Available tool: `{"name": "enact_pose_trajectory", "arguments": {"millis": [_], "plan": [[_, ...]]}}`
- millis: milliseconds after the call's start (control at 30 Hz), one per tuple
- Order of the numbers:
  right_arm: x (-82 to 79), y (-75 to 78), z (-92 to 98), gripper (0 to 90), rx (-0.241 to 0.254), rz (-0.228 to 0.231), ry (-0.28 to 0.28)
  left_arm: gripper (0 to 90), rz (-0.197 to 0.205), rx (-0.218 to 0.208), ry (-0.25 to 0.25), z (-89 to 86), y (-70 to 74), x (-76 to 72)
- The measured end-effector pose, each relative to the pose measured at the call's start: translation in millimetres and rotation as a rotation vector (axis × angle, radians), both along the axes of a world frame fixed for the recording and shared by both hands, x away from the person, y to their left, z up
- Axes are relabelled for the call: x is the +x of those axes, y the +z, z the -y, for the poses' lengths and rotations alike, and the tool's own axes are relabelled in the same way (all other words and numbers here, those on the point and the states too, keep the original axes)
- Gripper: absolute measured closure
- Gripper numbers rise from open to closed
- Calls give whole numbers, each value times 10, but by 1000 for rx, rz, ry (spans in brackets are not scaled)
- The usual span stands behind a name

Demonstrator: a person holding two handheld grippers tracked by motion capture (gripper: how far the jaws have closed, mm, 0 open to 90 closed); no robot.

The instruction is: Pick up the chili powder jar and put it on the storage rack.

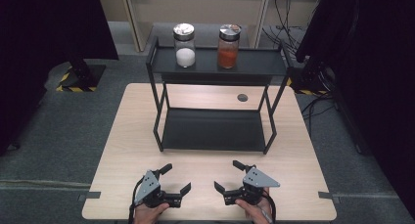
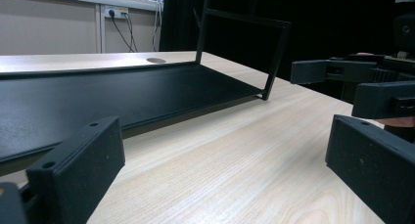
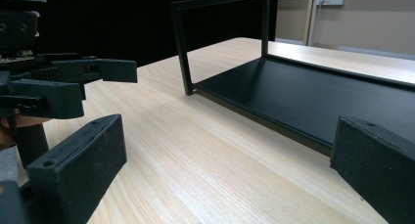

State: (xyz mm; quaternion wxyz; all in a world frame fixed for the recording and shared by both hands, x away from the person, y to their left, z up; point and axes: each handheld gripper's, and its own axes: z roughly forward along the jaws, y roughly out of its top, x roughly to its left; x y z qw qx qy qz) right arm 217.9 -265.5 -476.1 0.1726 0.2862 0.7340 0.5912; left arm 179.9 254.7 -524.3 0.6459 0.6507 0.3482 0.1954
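Both tools (image 1: 175, 179) (image 1: 226, 175) gape before the rack (image 1: 214, 129), seemingly untouched.

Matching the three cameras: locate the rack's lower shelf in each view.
High view: the lower shelf lies mid-table under the jars' shelf.
Left gripper view: lower shelf fills the left.
Right gripper view: lower shelf at right.
Shared landmark: the light wooden table.

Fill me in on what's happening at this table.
A person holds the left gripper and the right gripper low over the near edge of the wooden table, both open and gripping nothing. Ahead stands a black two-tier rack; its top shelf carries a jar of white powder and a jar of orange powder.
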Motion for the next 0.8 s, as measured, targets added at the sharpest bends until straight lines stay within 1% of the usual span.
{"name": "enact_pose_trajectory", "arguments": {"millis": [800], "plan": [[0, -5, 25, 4, 4, -3, -6, 5, -3, -1, -1, 1, -1, 1]]}}
